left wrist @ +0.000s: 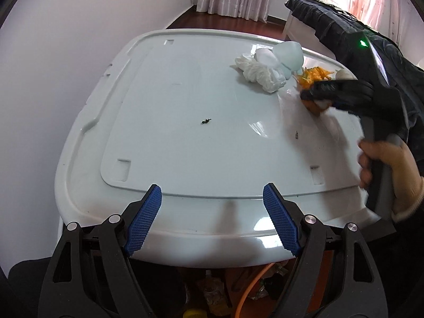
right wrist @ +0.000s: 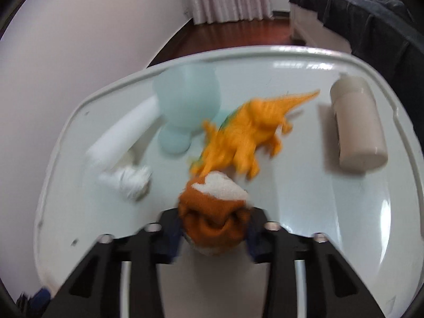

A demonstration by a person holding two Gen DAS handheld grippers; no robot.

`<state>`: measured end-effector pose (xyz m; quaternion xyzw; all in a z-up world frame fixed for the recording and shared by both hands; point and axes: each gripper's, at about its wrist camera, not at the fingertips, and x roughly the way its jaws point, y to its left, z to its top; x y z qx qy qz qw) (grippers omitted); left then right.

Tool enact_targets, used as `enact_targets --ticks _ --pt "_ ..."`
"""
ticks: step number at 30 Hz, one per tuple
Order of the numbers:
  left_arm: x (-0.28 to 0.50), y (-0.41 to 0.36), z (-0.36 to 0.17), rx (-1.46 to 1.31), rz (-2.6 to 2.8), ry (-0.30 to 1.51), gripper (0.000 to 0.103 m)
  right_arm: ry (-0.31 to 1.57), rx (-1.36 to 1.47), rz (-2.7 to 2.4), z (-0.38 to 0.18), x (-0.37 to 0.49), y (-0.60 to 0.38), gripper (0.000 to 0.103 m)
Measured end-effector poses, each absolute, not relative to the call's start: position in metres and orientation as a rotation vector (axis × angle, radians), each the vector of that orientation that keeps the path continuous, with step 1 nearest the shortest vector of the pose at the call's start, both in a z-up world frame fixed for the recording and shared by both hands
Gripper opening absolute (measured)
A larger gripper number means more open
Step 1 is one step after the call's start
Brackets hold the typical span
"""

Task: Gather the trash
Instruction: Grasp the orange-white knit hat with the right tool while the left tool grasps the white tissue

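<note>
While the left gripper (left wrist: 212,218) hangs over the near edge of the white lid (left wrist: 185,143) with its blue pads (left wrist: 144,218) wide apart and nothing between them, the right gripper (right wrist: 214,234) is closed on a brown and white bundle of cloth (right wrist: 214,206). This bundle sits between the two fingers, just above the lid, in front of an orange toy dinosaur (right wrist: 249,129). Behind the dinosaur stands a pale blue rounded toy (right wrist: 186,100). A beige bottle (right wrist: 356,122) lies on its side at the right. At the left there is a white paper roll (right wrist: 119,137) and a crumpled white bag (right wrist: 129,181). A hand (left wrist: 389,175) holds the handle of the right gripper.
</note>
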<state>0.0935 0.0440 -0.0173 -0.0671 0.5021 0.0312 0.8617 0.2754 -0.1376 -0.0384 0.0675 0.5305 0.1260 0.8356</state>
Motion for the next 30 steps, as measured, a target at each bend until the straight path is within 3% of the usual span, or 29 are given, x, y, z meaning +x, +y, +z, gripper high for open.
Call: enact_targets --ticks 3,10,15,20,21,22,30 --pt "0.104 0.043 -0.014 -0.162 0.040 1.067 0.077 1.135 0.222 0.352 -0.021 0.244 -0.154 0.033" --pt "0.172 0.010 -0.011 -0.247 -0.015 1.067 0.077 0.965 0.134 0.377 0.031 0.158 -0.209 0.036" --pt "0.231 -0.013 -0.015 -0.299 0.012 0.971 0.077 0.957 0.201 0.360 0.017 0.162 -0.234 0.036" --pt "0.275 -0.018 -0.042 -0.262 0.138 0.997 0.077 0.955 0.240 0.380 0.019 0.162 -0.236 0.037" --pt "0.279 -0.017 -0.046 -0.262 0.145 1.001 0.072 0.952 0.250 0.380 0.020 0.162 -0.237 0.038" --pt "0.282 -0.016 -0.050 -0.258 0.152 1.006 0.058 0.951 0.260 0.383 0.020 0.163 -0.239 0.038" --pt "0.277 -0.007 -0.055 -0.187 0.119 0.985 0.042 0.971 0.324 0.408 0.016 0.169 -0.239 0.038"
